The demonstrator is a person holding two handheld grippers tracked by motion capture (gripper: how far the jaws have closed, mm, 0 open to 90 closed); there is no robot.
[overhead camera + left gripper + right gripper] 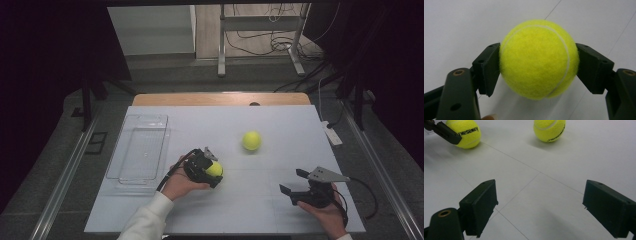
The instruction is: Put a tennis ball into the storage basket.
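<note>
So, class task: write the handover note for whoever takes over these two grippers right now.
Left gripper: shut on the near ball, which sits at mid-table; whether it is off the surface I cannot tell.
Right gripper: open, nothing between its jaws, low over the table's near right.
Far ball: loose on the table, farther back, untouched.
Clear tray: at the table's left, nothing in it.
Done: first ball gripped.
Left, probably: move it to the tray, then fetch the far ball.

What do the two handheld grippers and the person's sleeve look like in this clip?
Both are black, two-jaw tools with blocky flat pads. The left gripper trails a black cable; the right gripper carries a grey three-cornered plate and a black cable. Brass-coloured rivets mark the jaw arms. A white long sleeve covers the left forearm.
</note>
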